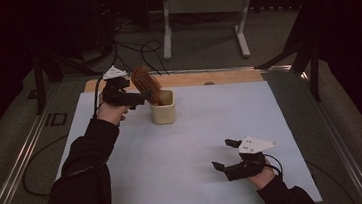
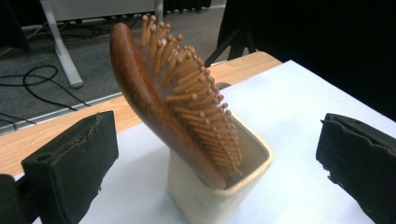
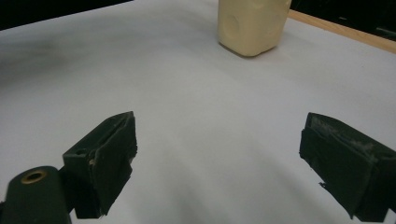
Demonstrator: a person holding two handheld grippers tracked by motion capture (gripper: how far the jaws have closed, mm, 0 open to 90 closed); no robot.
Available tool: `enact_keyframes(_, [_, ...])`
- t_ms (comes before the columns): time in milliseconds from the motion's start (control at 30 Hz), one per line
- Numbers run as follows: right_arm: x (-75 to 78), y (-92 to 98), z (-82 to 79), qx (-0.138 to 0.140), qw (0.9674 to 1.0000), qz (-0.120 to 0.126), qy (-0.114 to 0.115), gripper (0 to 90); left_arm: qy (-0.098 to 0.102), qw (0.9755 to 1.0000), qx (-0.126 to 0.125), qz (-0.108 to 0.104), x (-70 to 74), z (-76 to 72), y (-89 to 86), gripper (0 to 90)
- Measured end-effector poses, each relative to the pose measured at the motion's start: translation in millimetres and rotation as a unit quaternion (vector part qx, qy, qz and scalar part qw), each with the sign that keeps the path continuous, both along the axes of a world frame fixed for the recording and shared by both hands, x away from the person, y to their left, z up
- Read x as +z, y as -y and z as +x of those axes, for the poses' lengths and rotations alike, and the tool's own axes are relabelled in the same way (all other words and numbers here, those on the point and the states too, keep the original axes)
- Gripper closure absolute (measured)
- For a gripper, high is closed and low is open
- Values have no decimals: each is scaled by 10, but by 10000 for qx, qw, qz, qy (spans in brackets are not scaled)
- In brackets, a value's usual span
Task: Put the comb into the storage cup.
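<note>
1. Your left gripper (image 1: 136, 97) sits in the upper left of the high view, just left of the cup, with your hand under it and the dark sleeve running down to the bottom edge. Its jaws stand wide apart and hold nothing; in the left gripper view they rise at the lower left and lower right corners with the brush between them, untouched.

2. The brown wooden paddle hairbrush with peg bristles (image 1: 146, 83) stands handle-down in the cream square ceramic cup (image 1: 163, 113), upper centre-left of the high view. It leans up and to the left, its head well above the rim. In the left gripper view the hairbrush (image 2: 159, 102) fills the middle of the frame, its smooth back to the left and its bristles to the right, and the cup (image 2: 219, 198) sits at lower centre.

3. The white rectangular table mat (image 1: 198, 145) covers the middle of the high view; a strip of light wooden tabletop (image 1: 216, 76) shows along its upper edge.

4. Your right gripper (image 1: 226, 154) rests low on the mat in the lower right of the high view, well apart from the cup. Its jaws are spread wide around bare mat. In the right gripper view the cup (image 3: 252, 23) stands at top centre-right.
</note>
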State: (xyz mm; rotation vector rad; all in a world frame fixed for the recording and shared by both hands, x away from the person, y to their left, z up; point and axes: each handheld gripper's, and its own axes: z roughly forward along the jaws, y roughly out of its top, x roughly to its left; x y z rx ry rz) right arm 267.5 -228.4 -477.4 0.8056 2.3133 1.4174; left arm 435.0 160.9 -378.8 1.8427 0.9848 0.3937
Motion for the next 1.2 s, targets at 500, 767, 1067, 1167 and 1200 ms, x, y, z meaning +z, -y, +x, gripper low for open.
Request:
enact_keyframes(500, [0, -11, -1, 4, 10000, 44, -53, 106, 137, 9995, -288, 62, -79, -272, -107, 0])
enact_keyframes(767, [-5, -20, 0, 6, 10000, 25, -66, 106, 202, 9983, -542, 39, -187, -471, -173, 0])
enact_keyframes(1067, [-16, -27, 1, 8, 10000, -1, -89, 106, 196, 9971, -735, 23, -350, -720, -266, 0])
enact_keyframes(1167, [-19, -33, 2, 24, 10000, -8, -53, 106, 216, 9968, -768, 15, -417, -806, -318, 0])
enact_keyframes(1200, [-20, -34, 1, 27, 10000, -1, -63, 106, 221, 9967, -785, -2, -432, -823, -334, 0])
